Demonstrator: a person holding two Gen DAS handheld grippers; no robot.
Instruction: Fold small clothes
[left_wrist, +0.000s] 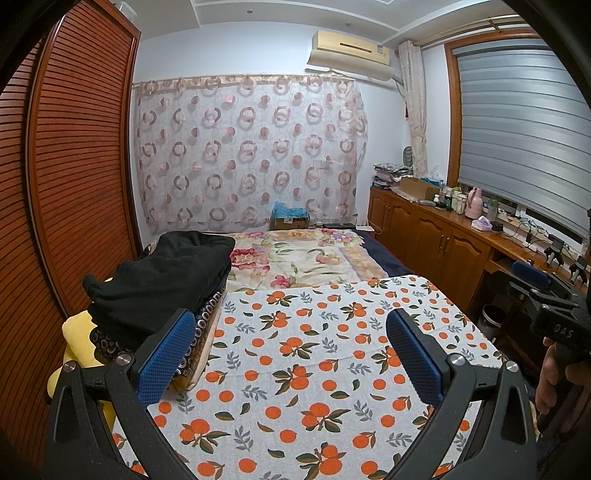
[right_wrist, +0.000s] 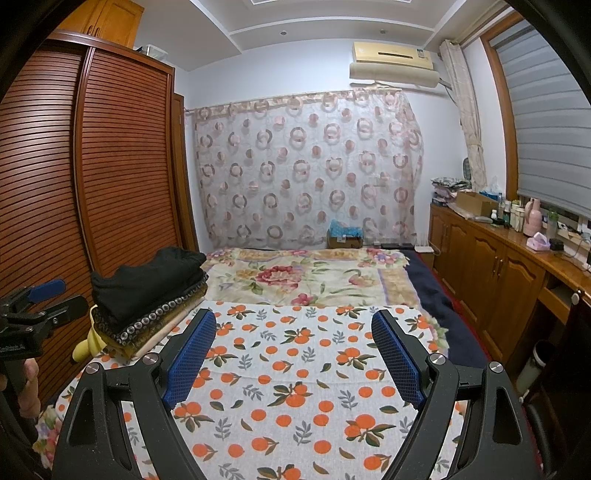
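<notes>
A stack of folded clothes (left_wrist: 155, 284), black on top with patterned and yellow pieces beneath, sits at the left of the bed; it also shows in the right wrist view (right_wrist: 147, 299). My left gripper (left_wrist: 291, 332) is open and empty above the orange-print cloth (left_wrist: 314, 369), just right of the stack. My right gripper (right_wrist: 293, 332) is open and empty over the same cloth (right_wrist: 295, 387). The right gripper's body shows at the right edge of the left view (left_wrist: 554, 317). The left gripper's body shows at the left edge of the right view (right_wrist: 33, 306).
A louvred wooden wardrobe (left_wrist: 74, 177) stands close on the left. A floral bedspread (left_wrist: 306, 258) covers the far bed. A wooden cabinet (left_wrist: 443, 236) with bottles and boxes runs along the right under the window. A cardboard box (left_wrist: 291, 219) sits beyond the bed.
</notes>
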